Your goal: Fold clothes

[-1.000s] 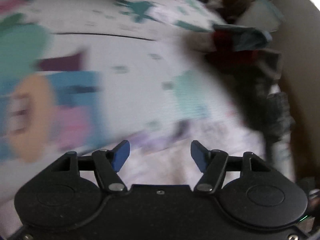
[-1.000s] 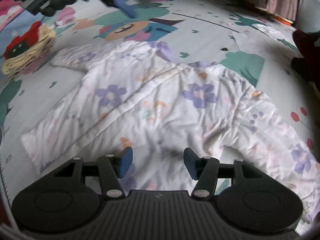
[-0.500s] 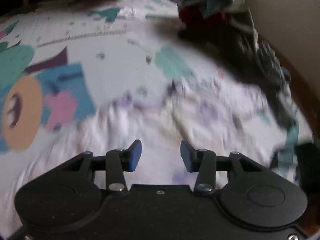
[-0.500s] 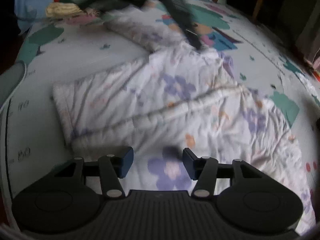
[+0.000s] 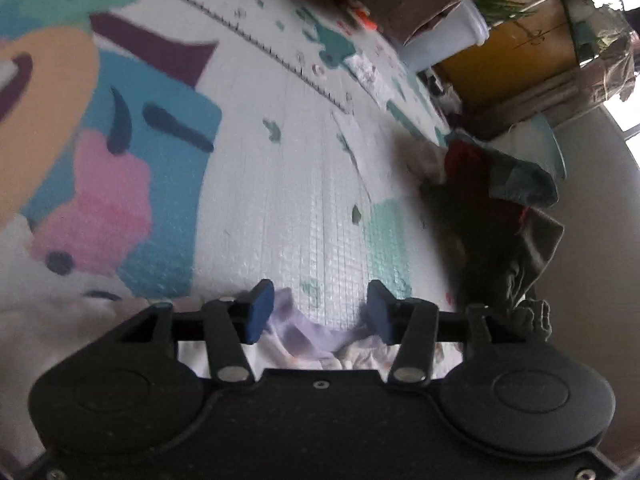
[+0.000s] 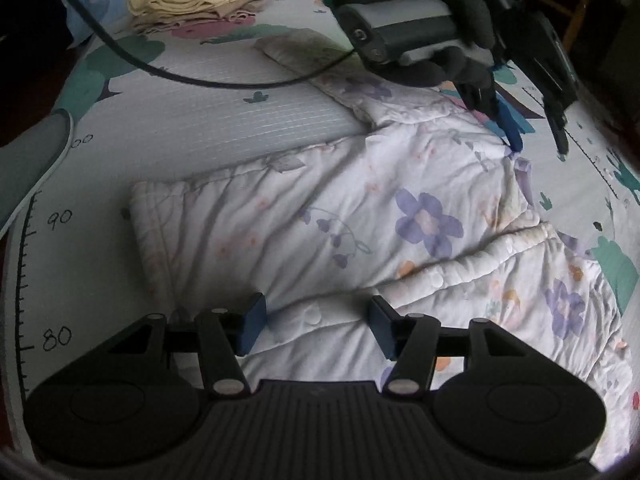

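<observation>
So far the fold has barely begun: the white floral garment (image 6: 360, 216) lies spread flat on the patterned play mat (image 6: 240, 120), front up, one sleeve stretched toward the far end and the hem nearest the right wrist camera, with no part of it turned over yet. The left tool (image 5: 316, 312), seen from the right wrist view (image 6: 536, 136) in a black-gloved hand (image 6: 432, 20), has its tips down at the neckline, where a lilac collar edge sits between the blue pads; its jaws are opening, the pads stand apart from the cloth, and nothing is pinched. The right tool (image 6: 316, 324) hovers over the lower body of the garment, near the hem corner, its jaws also opening and about half wide, with cloth below them but none gripped. A stack of folded pieces (image 6: 204, 4) rests at the far end of the mat, which suggests some clothes are done, while a dark heap of clothes (image 5: 508, 216) waits at the mat's edge in the left view. Every fold of this garment remains, and then, likely, that heap.
</observation>
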A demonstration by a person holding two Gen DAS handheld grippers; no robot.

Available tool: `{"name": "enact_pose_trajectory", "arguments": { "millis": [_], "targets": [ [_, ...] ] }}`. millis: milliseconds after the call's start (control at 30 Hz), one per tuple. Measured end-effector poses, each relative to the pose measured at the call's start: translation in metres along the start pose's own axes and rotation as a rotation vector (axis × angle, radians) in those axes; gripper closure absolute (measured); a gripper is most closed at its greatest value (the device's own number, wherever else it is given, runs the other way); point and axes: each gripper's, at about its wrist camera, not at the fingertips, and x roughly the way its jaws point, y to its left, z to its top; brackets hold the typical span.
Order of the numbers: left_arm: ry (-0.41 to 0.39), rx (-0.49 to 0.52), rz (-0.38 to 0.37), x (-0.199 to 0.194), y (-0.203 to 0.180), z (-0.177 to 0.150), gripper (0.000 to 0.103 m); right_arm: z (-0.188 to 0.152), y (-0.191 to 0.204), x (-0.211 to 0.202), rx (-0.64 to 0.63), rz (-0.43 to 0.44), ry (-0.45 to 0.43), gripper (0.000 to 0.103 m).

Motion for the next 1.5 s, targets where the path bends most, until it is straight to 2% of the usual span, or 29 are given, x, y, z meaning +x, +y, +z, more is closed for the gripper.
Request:
{"name": "enact_pose_trajectory", "arguments": {
  "millis": [67, 167, 233, 300, 333, 400, 533, 600, 700, 833, 967, 1000, 1067, 1133, 1200, 1333, 1500],
  "targets": [
    [0.022, 0.060, 0.039, 0.006, -0.007, -0.001, 0.049, 0.001, 0.001, 0.001, -0.004, -0.005, 0.010, 0.044],
    [-0.006, -0.075, -0.005, 0.001, -0.005, 0.008, 0.049, 0.002, 0.001, 0.002, 0.000, -0.011, 0.016, 0.043],
    [-0.023, -0.049, -0.051, 0.001, -0.014, 0.009, 0.048, 0.001, 0.001, 0.002, 0.000, -0.009, 0.012, 0.043],
    [0.018, -0.008, -0.013, 0.011, -0.017, 0.004, 0.045, 0.000, 0.000, 0.002, -0.001, -0.008, 0.011, 0.042],
    [0.043, 0.036, 0.037, 0.019, -0.017, 0.000, 0.048, 0.001, 0.000, 0.003, -0.001, -0.009, 0.013, 0.043],
    [0.032, 0.025, 0.039, 0.019, -0.015, 0.003, 0.049, 0.002, 0.000, 0.003, -0.005, -0.011, 0.018, 0.043],
    [0.011, 0.033, -0.064, -0.020, -0.020, 0.022, 0.044, 0.003, -0.002, -0.008, 0.006, -0.012, -0.013, 0.043],
    [0.016, 0.067, -0.067, -0.054, -0.016, 0.031, 0.042, 0.002, -0.009, -0.020, 0.035, -0.014, -0.063, 0.043],
    [0.011, 0.157, 0.046, -0.109, -0.002, 0.036, 0.042, -0.003, -0.029, -0.035, 0.143, -0.025, -0.090, 0.043],
    [0.016, 0.255, 0.233, -0.163, 0.021, 0.011, 0.043, -0.025, -0.062, -0.048, 0.313, -0.065, -0.076, 0.043],
    [0.036, 0.423, 0.389, -0.178, 0.022, -0.043, 0.047, -0.051, -0.084, -0.050, 0.418, -0.132, -0.030, 0.043],
    [0.039, 0.461, 0.401, -0.178, 0.020, -0.056, 0.048, -0.058, -0.086, -0.049, 0.429, -0.146, -0.019, 0.044],
    [0.034, 0.514, 0.429, -0.172, 0.014, -0.078, 0.059, -0.068, -0.089, -0.048, 0.447, -0.170, -0.003, 0.044],
    [0.009, 0.489, 0.444, -0.173, 0.019, -0.089, 0.059, -0.076, -0.092, -0.049, 0.478, -0.181, 0.006, 0.044],
    [-0.032, 0.403, 0.481, -0.180, 0.036, -0.094, 0.059, -0.088, -0.098, -0.054, 0.562, -0.175, 0.007, 0.044],
    [-0.107, 0.138, 0.491, -0.204, 0.072, -0.096, 0.059, -0.122, -0.122, -0.063, 0.810, -0.179, 0.000, 0.044],
    [-0.200, -0.081, 0.486, -0.240, 0.099, -0.105, 0.056, -0.185, -0.150, -0.087, 1.192, -0.212, -0.072, 0.044]
  ]
}}
